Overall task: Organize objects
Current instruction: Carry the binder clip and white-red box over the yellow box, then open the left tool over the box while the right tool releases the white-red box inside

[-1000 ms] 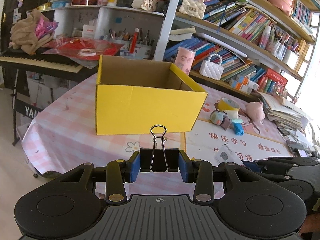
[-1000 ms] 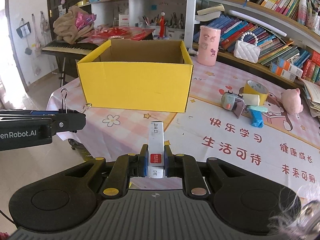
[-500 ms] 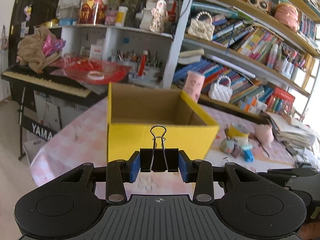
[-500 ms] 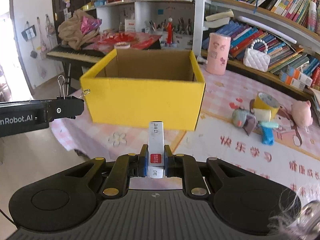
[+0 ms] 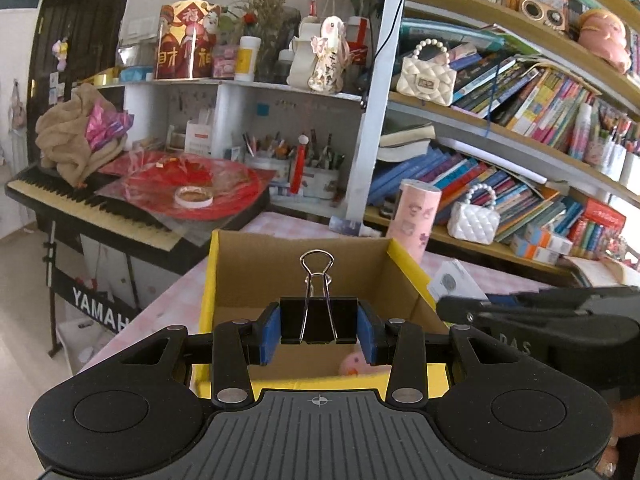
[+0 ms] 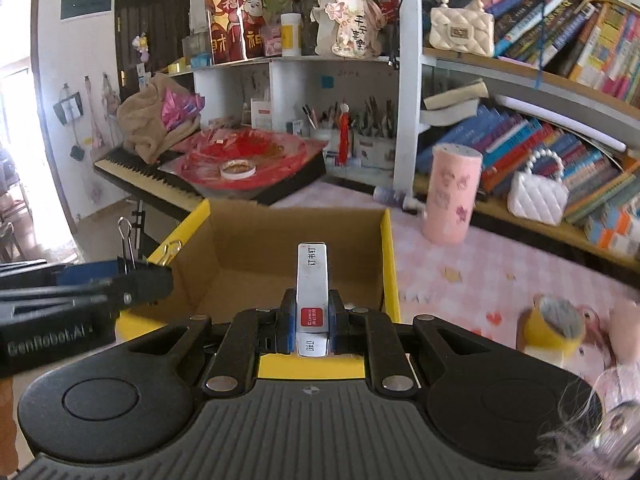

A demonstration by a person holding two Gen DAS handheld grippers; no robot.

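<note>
The left gripper (image 5: pixel 319 330) has its jaws clamped on a black binder clip (image 5: pixel 319 320), held above the open yellow box (image 5: pixel 256 268) on the counter (image 6: pixel 480 264). The right gripper (image 6: pixel 312 320) pinches a slim staple box (image 6: pixel 312 280) over the same box, where a small pink toy (image 5: pixel 354 364) lies.

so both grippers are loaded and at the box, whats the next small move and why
Probably ease both a little further forward over the box, then let go. The left gripper grips a binder clip and the right gripper a staples pack; both sit near the front wall with the open inside just ahead, so releasing now might catch the rim.
</note>
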